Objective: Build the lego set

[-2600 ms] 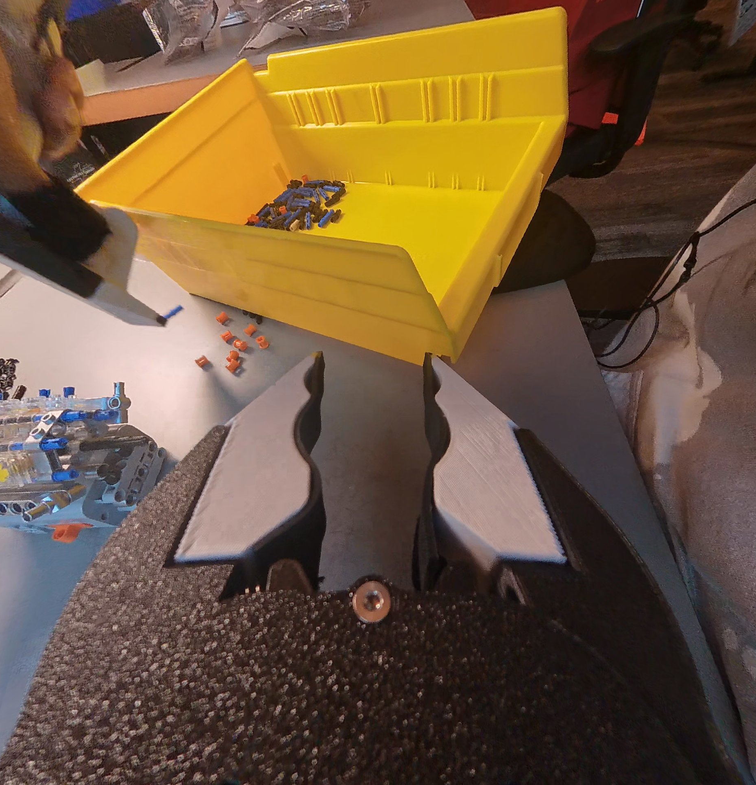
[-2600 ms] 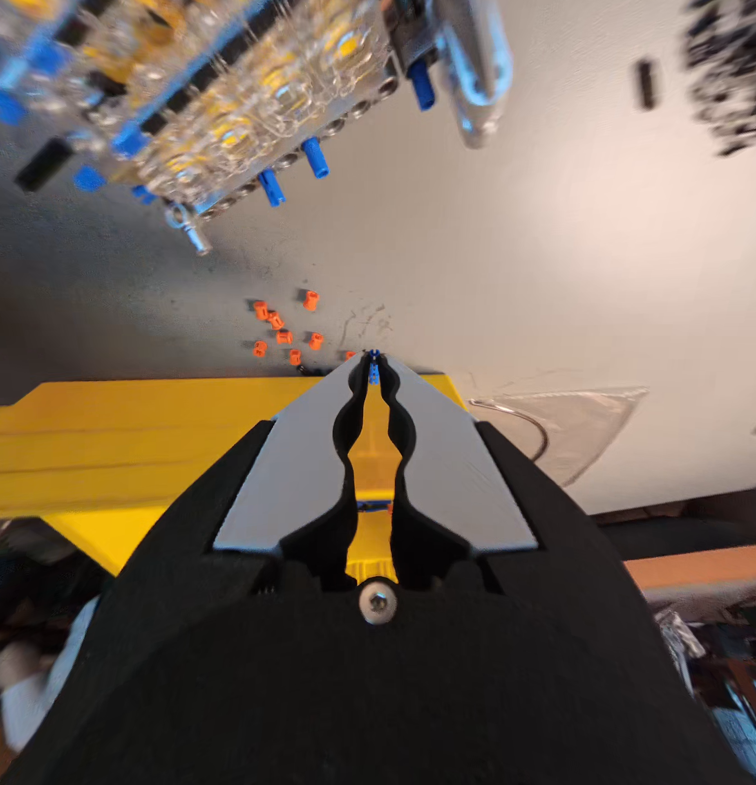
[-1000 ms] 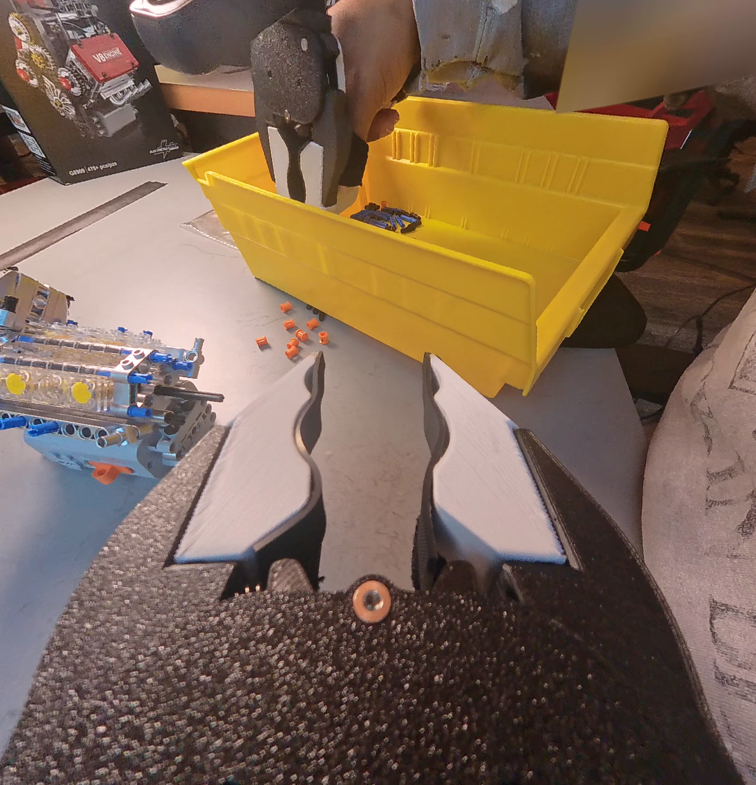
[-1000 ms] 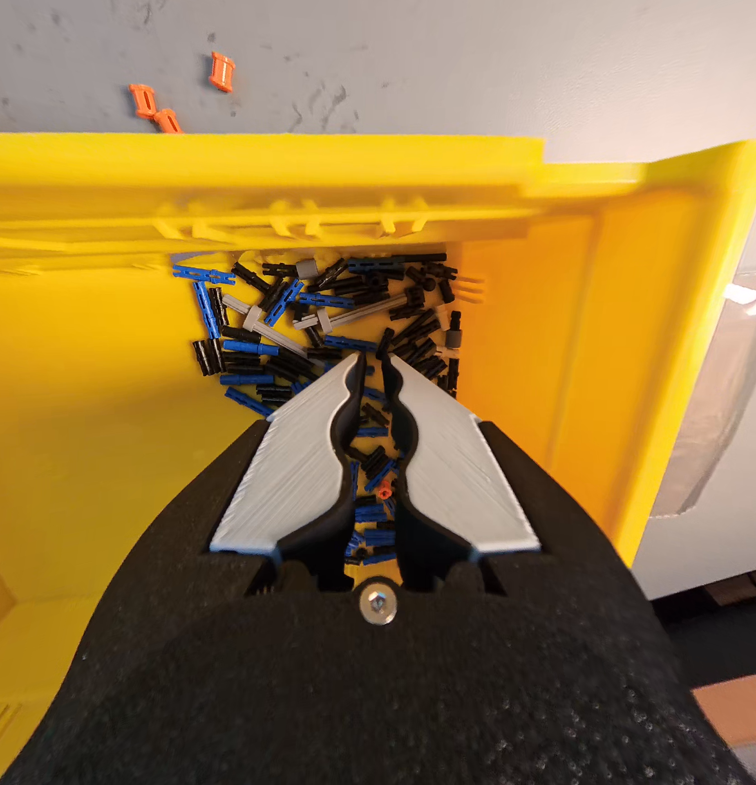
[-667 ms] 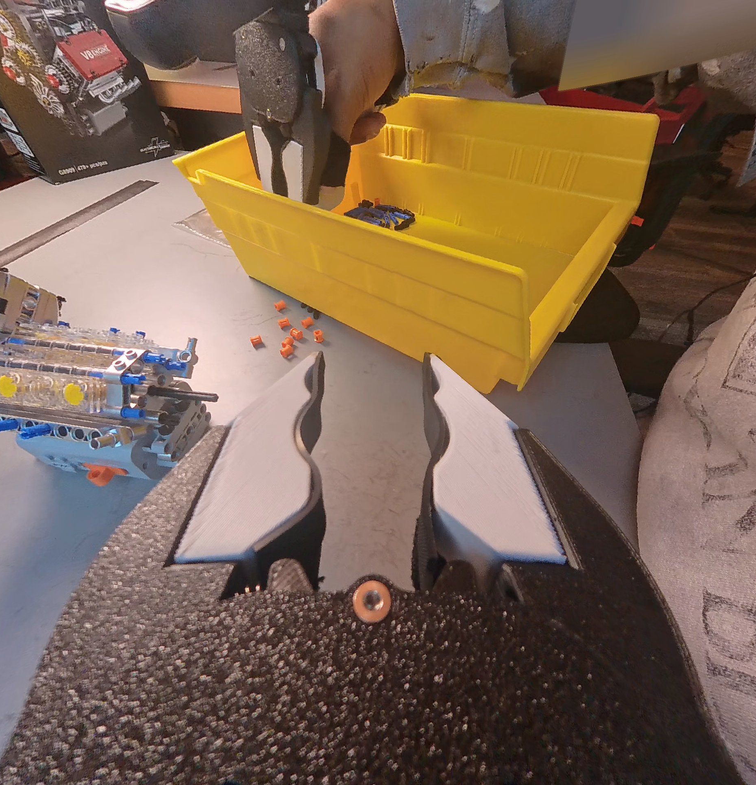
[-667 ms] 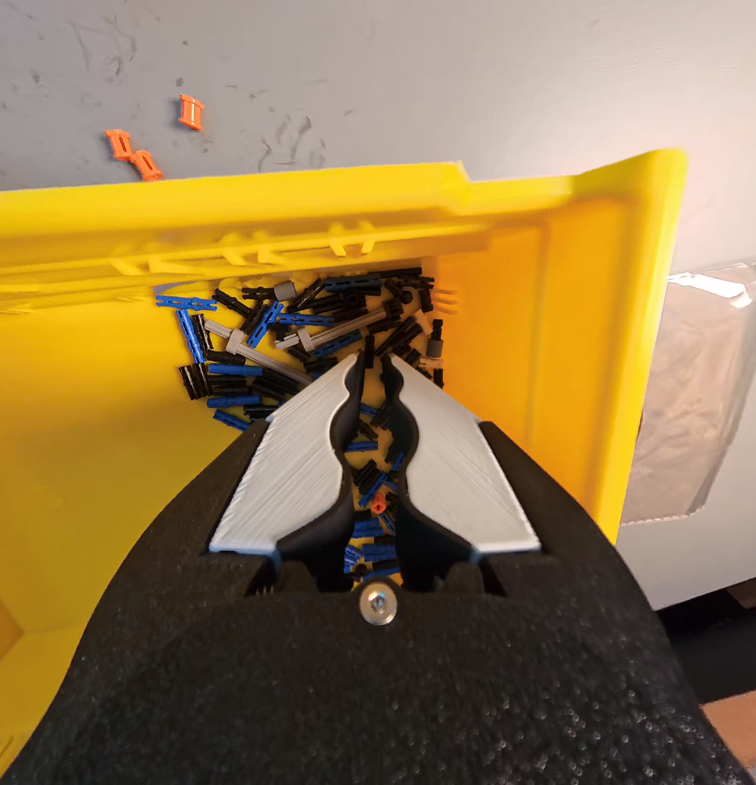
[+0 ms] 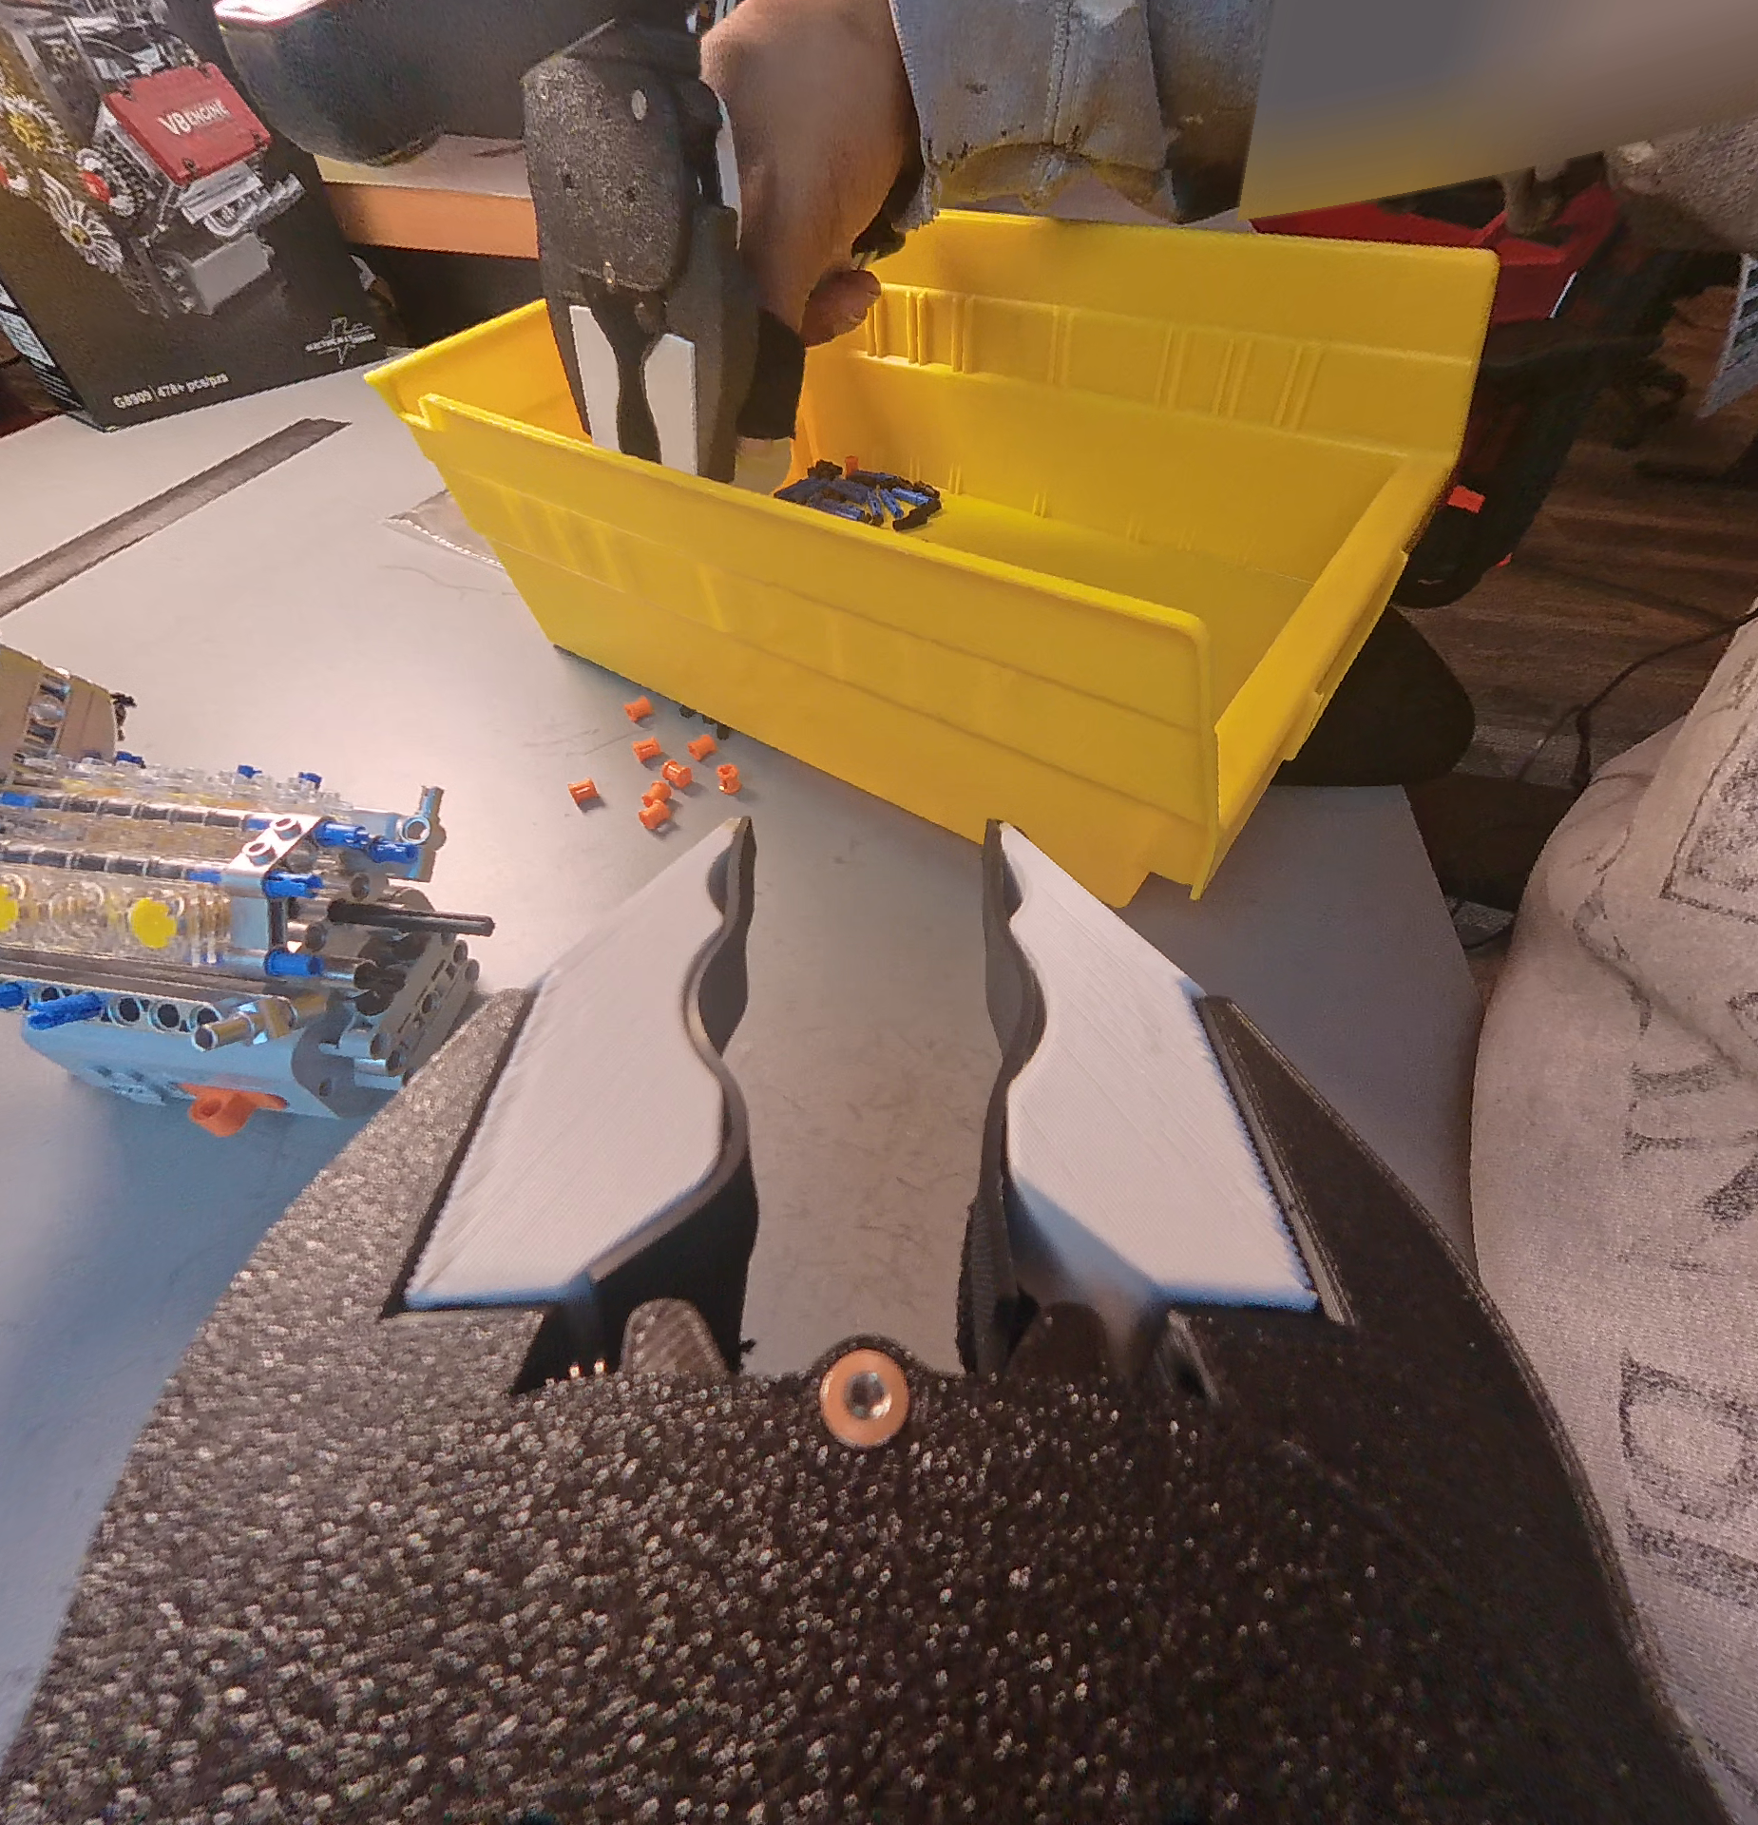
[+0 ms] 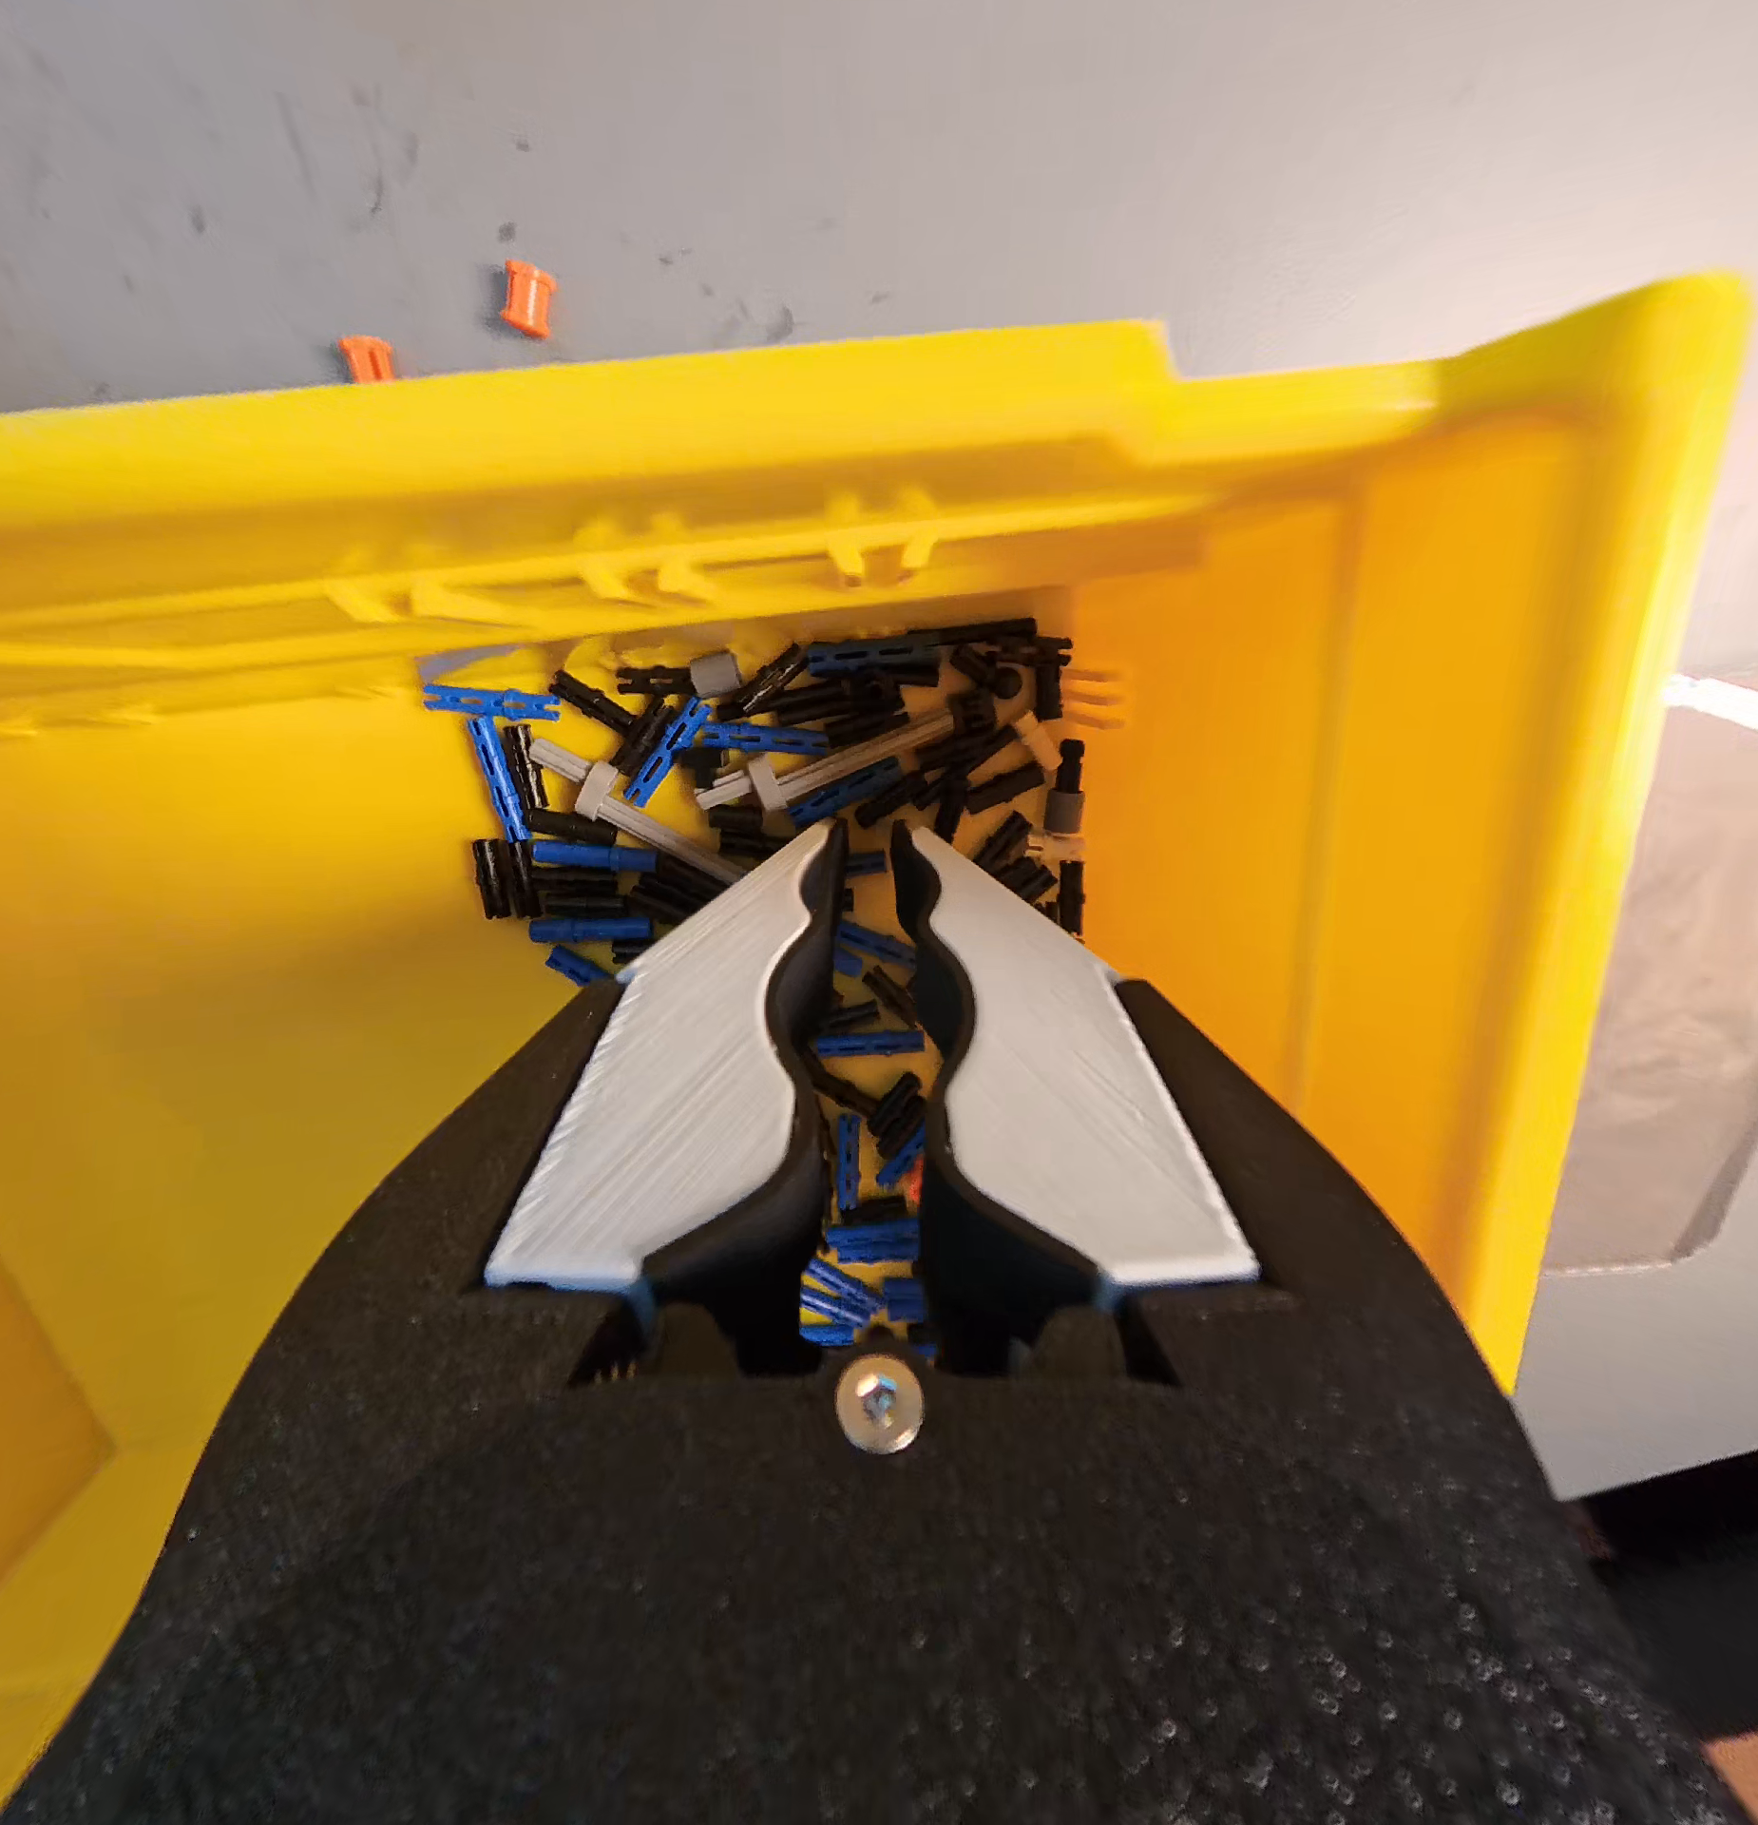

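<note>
A yellow bin [image 7: 954,672] stands on the grey table with a pile of blue, black and grey pins [image 7: 860,492] in one corner. My right gripper [image 8: 865,839] points down into that corner of the bin [image 8: 559,514], just over the pins [image 8: 855,711]. Its jaws stand slightly apart and hold nothing. In the left wrist view a hand [image 7: 806,178] holds the right gripper [image 7: 658,435], its tips behind the bin wall. My left gripper [image 7: 867,839] is open and empty, low over the table in front of the bin.
Several small orange bushes [image 7: 673,770] lie on the table by the bin's near wall, and two also show in the right wrist view [image 8: 529,296]. A brick-built engine model [image 7: 194,928] sits at the left. A printed box [image 7: 144,198] stands behind. A clear bag [image 8: 1694,938] lies beside the bin. My right fingertips sit around 20 cm from my left ones.
My right gripper, earlier shut on a blue pin over the table, has moved over the bin, opened and now holds nothing. It has sunk lower toward the pins. The left gripper stays open.
</note>
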A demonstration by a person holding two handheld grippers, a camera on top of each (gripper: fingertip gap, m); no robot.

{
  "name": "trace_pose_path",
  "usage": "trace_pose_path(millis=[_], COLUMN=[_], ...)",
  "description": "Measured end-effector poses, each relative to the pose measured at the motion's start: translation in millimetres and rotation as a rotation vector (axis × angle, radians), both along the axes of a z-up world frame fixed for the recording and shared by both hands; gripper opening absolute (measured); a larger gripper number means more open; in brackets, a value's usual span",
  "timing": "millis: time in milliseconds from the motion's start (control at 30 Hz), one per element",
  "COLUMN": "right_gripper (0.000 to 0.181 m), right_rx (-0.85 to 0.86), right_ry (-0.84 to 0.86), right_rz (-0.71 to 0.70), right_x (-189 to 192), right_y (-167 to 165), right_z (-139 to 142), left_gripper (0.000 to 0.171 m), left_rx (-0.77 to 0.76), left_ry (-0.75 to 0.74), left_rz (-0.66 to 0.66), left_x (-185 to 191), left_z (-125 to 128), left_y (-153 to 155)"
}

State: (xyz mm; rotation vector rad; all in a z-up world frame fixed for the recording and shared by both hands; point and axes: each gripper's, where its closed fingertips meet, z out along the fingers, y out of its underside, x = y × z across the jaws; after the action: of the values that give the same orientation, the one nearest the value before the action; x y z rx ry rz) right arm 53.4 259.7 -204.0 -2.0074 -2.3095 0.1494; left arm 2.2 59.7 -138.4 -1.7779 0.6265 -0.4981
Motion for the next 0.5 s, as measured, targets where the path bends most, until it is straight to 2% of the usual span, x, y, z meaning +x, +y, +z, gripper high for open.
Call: trace_pose_path(millis=[333, 433, 500], right_gripper=[0.007, 0.005, 0.004], right_rx=[-0.028, 0.043, 0.034], right_ry=[0.057, 0.045, 0.047], right_rz=[-0.142, -0.127, -0.128], right_x=[-12, -10, -10], right_y=[6, 14, 12], right_z=[-1, -2, -2], left_gripper=[0.044, 0.044, 0.044], left_rx=[-0.004, -0.004, -0.005], left_ry=[-0.004, -0.004, -0.003], left_rz=[-0.007, -0.008, -0.009], left_x=[1, 1, 1], left_z=[0, 0, 0], left_y=[-1, -1, -1])
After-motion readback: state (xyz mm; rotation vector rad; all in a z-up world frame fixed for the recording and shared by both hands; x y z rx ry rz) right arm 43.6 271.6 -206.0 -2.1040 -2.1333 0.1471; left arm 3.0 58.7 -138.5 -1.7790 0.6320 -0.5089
